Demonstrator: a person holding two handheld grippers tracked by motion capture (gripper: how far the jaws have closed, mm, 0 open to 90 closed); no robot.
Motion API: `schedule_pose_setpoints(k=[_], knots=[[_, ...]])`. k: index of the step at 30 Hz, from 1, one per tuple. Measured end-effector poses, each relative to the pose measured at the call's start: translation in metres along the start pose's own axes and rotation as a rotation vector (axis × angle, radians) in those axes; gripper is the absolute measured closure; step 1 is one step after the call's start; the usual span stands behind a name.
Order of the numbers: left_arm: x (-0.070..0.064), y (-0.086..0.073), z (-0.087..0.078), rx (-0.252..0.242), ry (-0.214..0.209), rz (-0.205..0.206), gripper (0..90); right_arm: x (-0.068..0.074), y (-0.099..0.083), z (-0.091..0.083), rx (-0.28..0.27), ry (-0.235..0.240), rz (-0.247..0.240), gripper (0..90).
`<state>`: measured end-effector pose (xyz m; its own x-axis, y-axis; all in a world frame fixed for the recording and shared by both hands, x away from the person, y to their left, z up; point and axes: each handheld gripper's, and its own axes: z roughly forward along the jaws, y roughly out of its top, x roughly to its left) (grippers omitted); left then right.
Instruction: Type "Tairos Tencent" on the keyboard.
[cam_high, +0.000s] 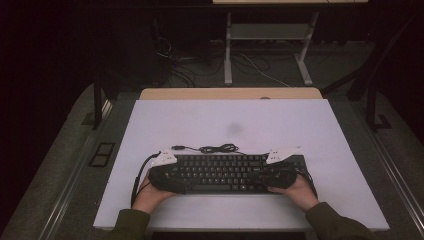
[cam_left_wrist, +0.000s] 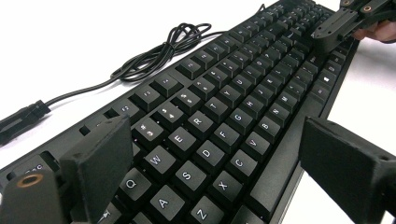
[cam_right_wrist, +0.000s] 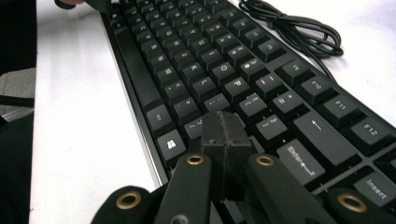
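At the near edge of the white table top (cam_high: 230, 120), the left gripper (cam_left_wrist: 210, 163) stands released, its jaws spread wide on either side of the keyboard's (cam_high: 227, 172) left end: one pad hangs over the number row near the Q key, the other just off the front edge by the space bar, neither shown pressing the case. The right gripper (cam_right_wrist: 224, 135) is clenched, its two pads pressed flat together with nothing between them, the tip poised low over the keys at about 6 o'clock of the P key; whether it touches a key cannot be told. From the high view, the left gripper (cam_high: 162, 175) sits at 9 o'clock of the keyboard and the right gripper (cam_high: 280, 175) at 3 o'clock, a hand behind each. The keyboard lies flat and square to the person, near the table's front edge. Its cable (cam_high: 217, 148) lies loosely coiled at 12 o'clock, just behind the keyboard, plug end unconnected. Judgement: the work is at an early stage; the keyboard is bracketed but not gripped, so grasping, lifting or shifting it all appear outstanding.
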<state>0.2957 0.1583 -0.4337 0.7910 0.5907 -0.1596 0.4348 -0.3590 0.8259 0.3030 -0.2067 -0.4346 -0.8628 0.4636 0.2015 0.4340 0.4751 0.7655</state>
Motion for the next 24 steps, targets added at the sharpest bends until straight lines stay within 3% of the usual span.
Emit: schedule_pose_setpoints(k=[10, 24], knots=[[-0.001, 0.0, 0.0, -0.004, -0.004, 0.004, 11.0, -0.001, 0.008, 0.003, -0.037, 0.015, 0.017, 79.0], [0.0, -0.002, 0.0, -0.005, -0.012, -0.002, 13.1, -0.001, 0.026, 0.021, -0.083, 0.014, 0.041, 46.8]])
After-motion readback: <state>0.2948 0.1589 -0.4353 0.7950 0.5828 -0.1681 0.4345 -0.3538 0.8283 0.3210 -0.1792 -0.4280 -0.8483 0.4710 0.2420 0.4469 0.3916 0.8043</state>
